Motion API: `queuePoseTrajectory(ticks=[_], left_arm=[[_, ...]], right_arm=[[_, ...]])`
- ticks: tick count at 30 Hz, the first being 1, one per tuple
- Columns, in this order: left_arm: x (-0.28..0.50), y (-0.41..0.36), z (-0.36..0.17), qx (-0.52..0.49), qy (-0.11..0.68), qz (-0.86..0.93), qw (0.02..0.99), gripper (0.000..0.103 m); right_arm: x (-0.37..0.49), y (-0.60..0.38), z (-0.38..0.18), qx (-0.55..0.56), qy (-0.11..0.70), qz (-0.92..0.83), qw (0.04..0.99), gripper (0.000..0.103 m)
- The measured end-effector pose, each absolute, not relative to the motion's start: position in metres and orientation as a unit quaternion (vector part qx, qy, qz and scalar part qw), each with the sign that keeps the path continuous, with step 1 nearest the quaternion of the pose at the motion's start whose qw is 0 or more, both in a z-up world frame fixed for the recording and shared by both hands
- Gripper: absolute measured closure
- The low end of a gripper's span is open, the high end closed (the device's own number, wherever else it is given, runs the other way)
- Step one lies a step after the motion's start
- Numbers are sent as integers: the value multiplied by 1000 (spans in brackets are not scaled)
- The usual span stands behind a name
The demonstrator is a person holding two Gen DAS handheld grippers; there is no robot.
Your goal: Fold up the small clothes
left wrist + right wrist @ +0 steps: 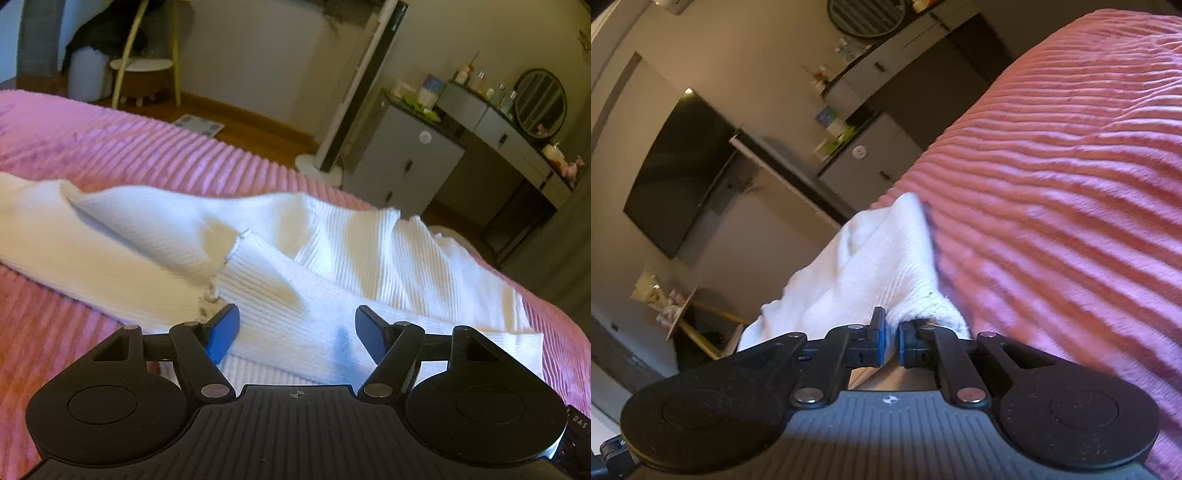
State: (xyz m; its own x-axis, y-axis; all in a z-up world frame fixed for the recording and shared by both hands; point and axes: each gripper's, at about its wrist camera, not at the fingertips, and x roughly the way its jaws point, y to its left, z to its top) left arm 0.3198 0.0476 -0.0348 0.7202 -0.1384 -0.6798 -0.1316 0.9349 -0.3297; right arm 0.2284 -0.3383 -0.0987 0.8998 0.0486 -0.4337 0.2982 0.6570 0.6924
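Note:
A white ribbed knit garment (258, 258) lies crumpled across the pink ribbed bedspread (110, 147). My left gripper (297, 330) is open, its blue-padded fingers on either side of a fold of the garment's near edge, low over the cloth. In the right wrist view my right gripper (892, 341) is shut on a corner of the same white garment (879, 266), which stretches away from the fingers, lifted off the bedspread (1071, 184).
The bed's edge runs close behind the garment. Beyond it stand a grey cabinet (406, 162), a dressing table with a round mirror (541, 103), a tall white tower fan (354, 96), a stool (142, 79), and a wall television (679, 170).

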Motion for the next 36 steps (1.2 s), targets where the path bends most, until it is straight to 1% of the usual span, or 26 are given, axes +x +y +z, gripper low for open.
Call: queuePoseTrajectory(ticks=[2, 4, 6, 7, 8, 9, 10, 11, 14, 17, 21, 23, 24, 25, 29, 32, 36], left_arm=[[318, 46, -32, -186, 372, -16, 909, 27], [318, 43, -28, -173, 368, -21, 913, 27], [319, 45, -28, -172, 367, -19, 914, 27], [319, 47, -28, -176, 370, -18, 912, 27], [320, 48, -29, -180, 374, -17, 910, 27], [320, 48, -30, -182, 377, -16, 908, 27], [320, 49, -30, -181, 377, -15, 908, 27], [320, 48, -29, -177, 376, -14, 909, 27], [320, 51, -30, -162, 379, -5, 911, 28], [318, 63, -31, -181, 379, 7, 908, 28], [308, 89, -30, -205, 378, 24, 903, 27], [299, 108, -28, -213, 373, 39, 902, 23], [293, 123, -28, -222, 368, 55, 901, 18], [288, 136, -28, -231, 364, 71, 899, 17], [271, 210, -37, -311, 358, 160, 866, 16], [265, 261, -43, -378, 337, 202, 838, 17], [272, 301, -45, -399, 307, 242, 829, 17]], right_arm=[[227, -344, -101, 424, 210, -74, 878, 97], [226, -343, -101, 441, 208, -62, 871, 90], [228, -336, -98, 452, 210, -27, 866, 58], [229, -328, -94, 441, 206, -12, 873, 55], [231, -319, -91, 419, 207, -3, 884, 57], [234, -312, -90, 398, 213, 2, 892, 66], [235, -308, -91, 386, 219, 1, 896, 78], [237, -308, -95, 382, 229, -11, 895, 97], [236, -323, -103, 409, 233, -35, 882, 97], [232, -319, -97, 365, 230, -58, 900, 97], [234, -317, -99, 367, 235, -58, 898, 97], [234, -318, -99, 371, 238, -52, 896, 94], [232, -317, -98, 371, 237, -50, 896, 93], [233, -316, -96, 369, 238, -50, 897, 92], [231, -313, -94, 363, 237, -45, 900, 85], [229, -309, -92, 356, 236, -43, 903, 80], [222, -303, -87, 348, 237, -40, 906, 77]])
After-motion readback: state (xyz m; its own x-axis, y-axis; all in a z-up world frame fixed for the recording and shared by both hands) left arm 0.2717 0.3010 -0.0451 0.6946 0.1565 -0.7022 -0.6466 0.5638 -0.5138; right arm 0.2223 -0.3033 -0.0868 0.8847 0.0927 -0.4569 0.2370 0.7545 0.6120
